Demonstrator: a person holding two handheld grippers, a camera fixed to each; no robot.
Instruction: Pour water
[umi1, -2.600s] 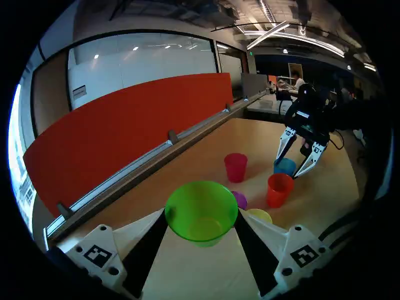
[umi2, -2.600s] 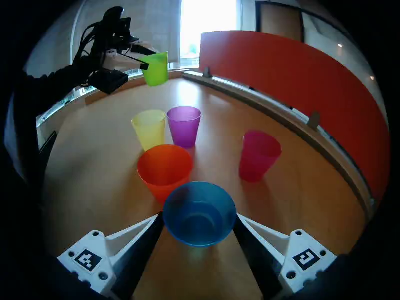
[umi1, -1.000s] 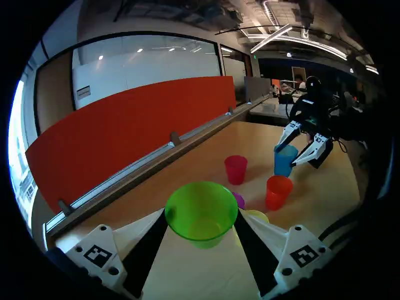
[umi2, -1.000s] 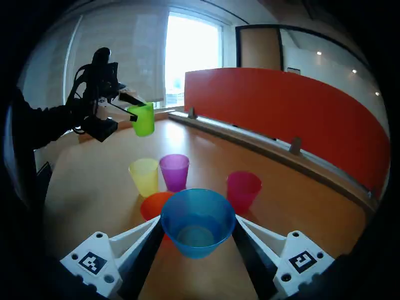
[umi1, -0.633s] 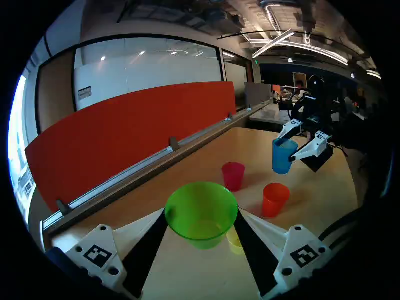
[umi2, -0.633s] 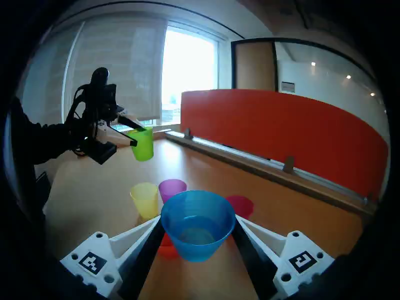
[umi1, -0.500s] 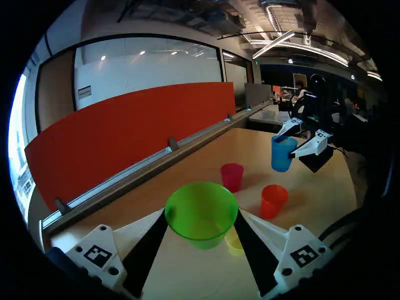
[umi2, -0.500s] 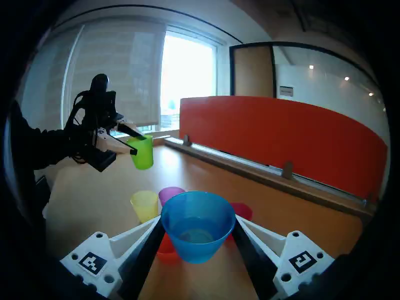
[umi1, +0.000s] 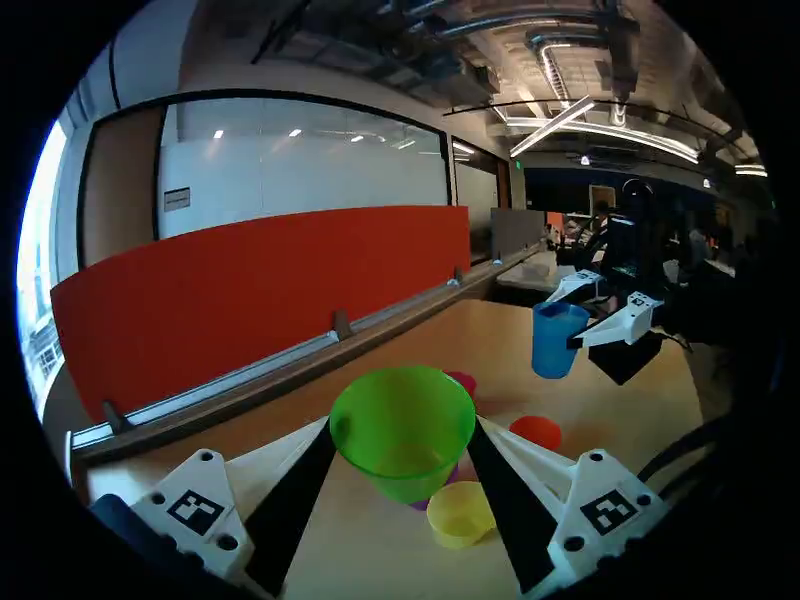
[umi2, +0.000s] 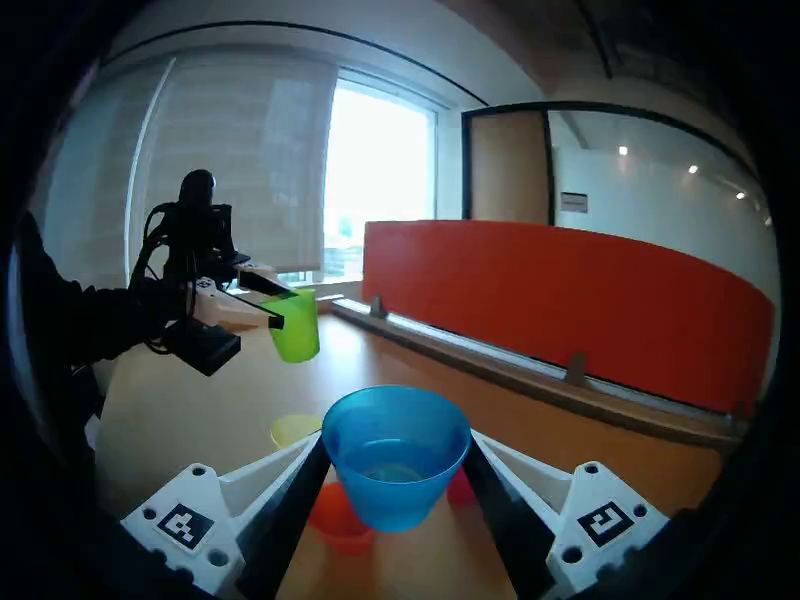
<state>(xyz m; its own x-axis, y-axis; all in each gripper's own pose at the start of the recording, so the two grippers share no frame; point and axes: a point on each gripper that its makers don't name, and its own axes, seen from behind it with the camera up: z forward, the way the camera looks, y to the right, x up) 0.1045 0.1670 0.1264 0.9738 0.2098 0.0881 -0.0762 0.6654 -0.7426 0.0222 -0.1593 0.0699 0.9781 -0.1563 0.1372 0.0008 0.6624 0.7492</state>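
Note:
My left gripper (umi1: 403, 432) is shut on a green cup (umi1: 403, 445), held upright above the wooden table (umi1: 630, 400). The green cup looks empty. My right gripper (umi2: 396, 450) is shut on a blue cup (umi2: 396, 470) with a little water in its bottom, also upright and in the air. In the left gripper view the blue cup (umi1: 553, 338) hangs to the right between the right gripper's fingers (umi1: 625, 325). In the right gripper view the green cup (umi2: 294, 325) hangs to the left in the left gripper (umi2: 283, 308), held by a dark-sleeved arm.
Below on the table stand a yellow cup (umi1: 460, 513), an orange cup (umi1: 537, 431), a pink cup (umi1: 463, 381) and a purple cup (umi1: 424, 500), close together. A red partition (umi1: 250, 290) with a metal rail runs along the table's far side.
The right gripper has lifted the blue cup off the table. Both cups have risen well above the standing cups, and the two held cups have come closer together.

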